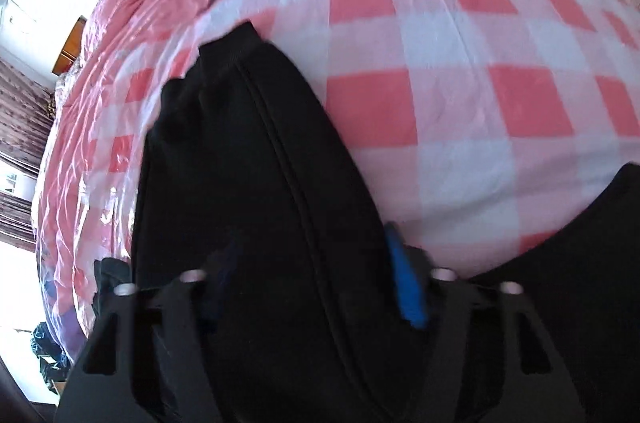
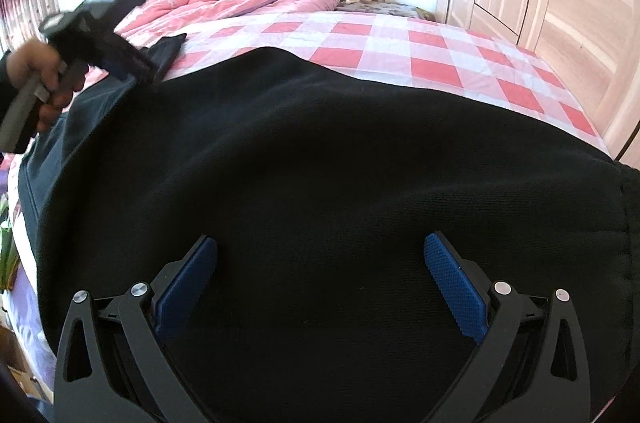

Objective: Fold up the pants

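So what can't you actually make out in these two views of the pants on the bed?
- Left wrist view: motion blur; black pants cover the left gripper, whose left pad is barely visible, so its grip is unclear.
- Right wrist view: pants fill the frame, hiding the checked sheet beneath; the open right gripper hovers over them, contact unclear.
- Left hand is cut off by the edge.

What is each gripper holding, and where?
Right gripper: nothing, jaws open over the pants. Left gripper: pants leg fills its gap, below the cuff; a firm pinch cannot be told.
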A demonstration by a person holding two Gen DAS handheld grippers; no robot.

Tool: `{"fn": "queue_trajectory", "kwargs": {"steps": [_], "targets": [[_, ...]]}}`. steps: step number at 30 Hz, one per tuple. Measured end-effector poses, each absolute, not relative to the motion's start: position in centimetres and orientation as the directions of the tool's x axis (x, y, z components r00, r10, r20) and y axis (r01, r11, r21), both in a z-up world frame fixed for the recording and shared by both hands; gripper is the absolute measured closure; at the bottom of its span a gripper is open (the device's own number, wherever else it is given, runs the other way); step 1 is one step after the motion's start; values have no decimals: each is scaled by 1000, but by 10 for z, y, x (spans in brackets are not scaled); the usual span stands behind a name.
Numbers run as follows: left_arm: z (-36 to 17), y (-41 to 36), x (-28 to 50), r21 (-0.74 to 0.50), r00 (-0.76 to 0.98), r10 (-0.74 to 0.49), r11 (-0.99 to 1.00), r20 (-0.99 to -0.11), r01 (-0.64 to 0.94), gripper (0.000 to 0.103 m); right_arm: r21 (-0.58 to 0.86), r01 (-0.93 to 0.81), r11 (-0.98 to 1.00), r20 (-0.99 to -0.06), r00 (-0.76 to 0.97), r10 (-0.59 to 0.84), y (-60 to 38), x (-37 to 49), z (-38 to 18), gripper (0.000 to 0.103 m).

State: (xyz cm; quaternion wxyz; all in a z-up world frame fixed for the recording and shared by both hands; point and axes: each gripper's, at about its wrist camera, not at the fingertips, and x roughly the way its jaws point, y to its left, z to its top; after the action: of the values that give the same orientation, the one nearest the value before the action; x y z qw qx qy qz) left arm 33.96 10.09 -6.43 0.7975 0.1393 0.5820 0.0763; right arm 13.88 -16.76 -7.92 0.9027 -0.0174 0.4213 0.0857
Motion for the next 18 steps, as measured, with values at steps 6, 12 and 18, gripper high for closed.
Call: {"fn": "queue_trajectory", "kwargs": {"steps": [6,12,18], "targets": [[-37,116,308,317,449,289,948,-846,-13,93,60,-172,983,-757,634,157,-170,139,-79,4],[21,185,200,187,646,267,963,-715,-192,93,58,-171,984,-756,636,155,-170,139,-79,4],[-27,268,106,48,587,229,950,-776,-308,90,55,-170,984,-755,638,152,-170,138,-79,4]]}}
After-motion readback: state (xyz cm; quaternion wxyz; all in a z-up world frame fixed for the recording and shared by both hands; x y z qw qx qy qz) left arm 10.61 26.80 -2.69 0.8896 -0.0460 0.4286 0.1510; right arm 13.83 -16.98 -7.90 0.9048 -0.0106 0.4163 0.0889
